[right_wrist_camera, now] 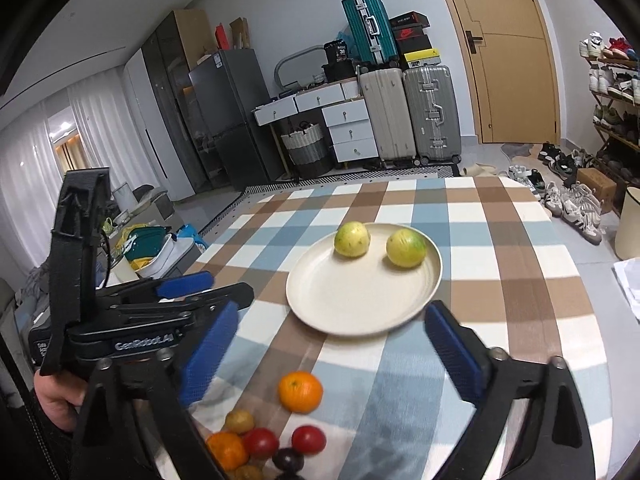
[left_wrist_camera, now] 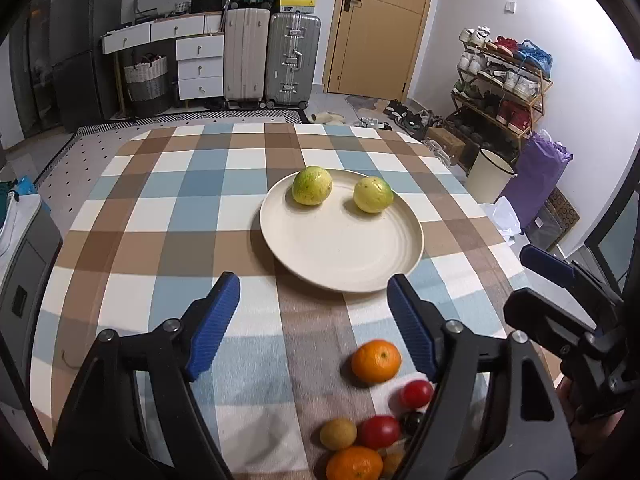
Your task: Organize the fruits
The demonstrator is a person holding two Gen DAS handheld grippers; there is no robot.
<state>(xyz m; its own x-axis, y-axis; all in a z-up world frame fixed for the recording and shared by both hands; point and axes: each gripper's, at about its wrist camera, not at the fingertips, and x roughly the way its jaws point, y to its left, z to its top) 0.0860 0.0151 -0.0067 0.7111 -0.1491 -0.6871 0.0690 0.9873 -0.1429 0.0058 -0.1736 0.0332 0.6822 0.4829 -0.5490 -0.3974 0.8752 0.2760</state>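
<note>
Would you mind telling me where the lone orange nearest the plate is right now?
The orange lies on the checked tablecloth, apart from the plate, between it and the fruit cluster. In the left wrist view it sits low, right of centre.

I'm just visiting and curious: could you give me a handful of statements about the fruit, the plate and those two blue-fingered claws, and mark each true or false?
1. Two yellow-green round fruits lie on the cream round plate. True.
2. The single orange mandarin nearest the plate rests on the plate's rim. False: it lies on the checked tablecloth, apart from the plate.
3. The left gripper holds a red tomato. False: its jaws stand open with nothing between them.
4. Two red tomatoes sit in the cluster at the near edge of the table. True.
5. The right gripper is open and empty. True.
</note>
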